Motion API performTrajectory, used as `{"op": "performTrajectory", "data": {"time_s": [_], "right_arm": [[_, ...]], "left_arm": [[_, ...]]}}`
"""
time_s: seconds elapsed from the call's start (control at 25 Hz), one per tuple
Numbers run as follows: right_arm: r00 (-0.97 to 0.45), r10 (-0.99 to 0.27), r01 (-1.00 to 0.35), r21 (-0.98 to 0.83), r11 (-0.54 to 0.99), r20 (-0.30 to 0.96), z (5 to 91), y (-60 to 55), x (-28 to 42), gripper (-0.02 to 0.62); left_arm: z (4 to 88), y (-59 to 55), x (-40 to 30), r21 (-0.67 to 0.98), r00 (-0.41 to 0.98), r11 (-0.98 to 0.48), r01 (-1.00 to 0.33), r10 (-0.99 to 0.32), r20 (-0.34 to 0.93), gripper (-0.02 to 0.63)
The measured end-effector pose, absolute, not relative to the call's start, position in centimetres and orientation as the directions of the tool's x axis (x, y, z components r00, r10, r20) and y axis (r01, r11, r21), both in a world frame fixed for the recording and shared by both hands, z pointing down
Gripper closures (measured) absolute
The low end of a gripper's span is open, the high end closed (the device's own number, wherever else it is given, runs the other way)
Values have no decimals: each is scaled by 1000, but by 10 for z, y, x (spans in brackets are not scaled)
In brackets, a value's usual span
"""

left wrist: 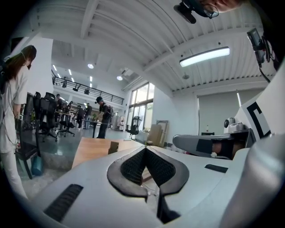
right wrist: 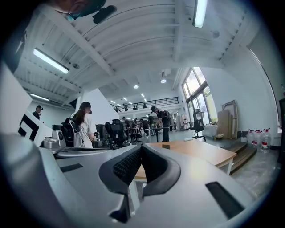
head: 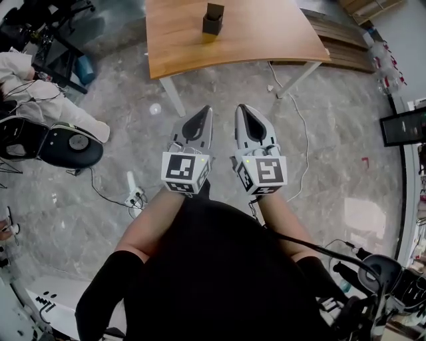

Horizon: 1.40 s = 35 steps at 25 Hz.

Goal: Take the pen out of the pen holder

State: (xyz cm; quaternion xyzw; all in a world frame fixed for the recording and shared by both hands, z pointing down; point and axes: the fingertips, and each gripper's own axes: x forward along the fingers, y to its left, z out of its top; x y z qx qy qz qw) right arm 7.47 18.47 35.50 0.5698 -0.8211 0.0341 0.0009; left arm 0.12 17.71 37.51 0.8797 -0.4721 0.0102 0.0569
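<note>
A dark pen holder (head: 213,18) stands on the far part of the wooden table (head: 266,40). I cannot make out a pen in it at this distance. Both grippers are held side by side over the floor, well short of the table, and point toward it. My left gripper (head: 206,110) has its jaws together with nothing between them, and so does my right gripper (head: 241,108). In the left gripper view the left gripper (left wrist: 144,149) points at the pen holder (left wrist: 113,147), small on the tabletop. From the right gripper (right wrist: 140,147) the pen holder (right wrist: 165,145) shows as a tiny dark block.
White table legs (head: 174,95) stand between me and the tabletop. A cable (head: 301,126) and a power strip (head: 135,198) lie on the marble floor. An office chair (head: 63,145) and a seated person (head: 40,93) are at left. Wooden steps (head: 346,46) lie at right.
</note>
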Motion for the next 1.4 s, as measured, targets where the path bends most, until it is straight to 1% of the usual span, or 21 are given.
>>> {"op": "performTrajectory", "data": {"time_s": [0.2, 0.44, 0.76, 1.08, 1.4], "right_arm": [[-330, -943, -943, -63, 327, 39, 351, 103, 60, 581], [-308, -951, -950, -71, 305, 34, 350, 36, 53, 581], [-321, -945, -945, -78, 317, 54, 362, -38, 66, 581], [-384, -921, -922, -77, 379, 63, 377, -150, 93, 581], [-441, -892, -897, -87, 434, 99, 390, -232, 110, 581]], "left_arm": [[374, 96, -12, 87, 578, -572, -815, -812, 82, 606], [372, 29, -20, 75, 592, -588, -806, -801, 82, 606], [387, -43, -3, 87, 596, -589, -803, -795, 113, 605], [391, -148, 27, 73, 554, -549, -832, -825, 109, 606], [401, -224, 46, 62, 516, -513, -856, -843, 151, 606]]}}
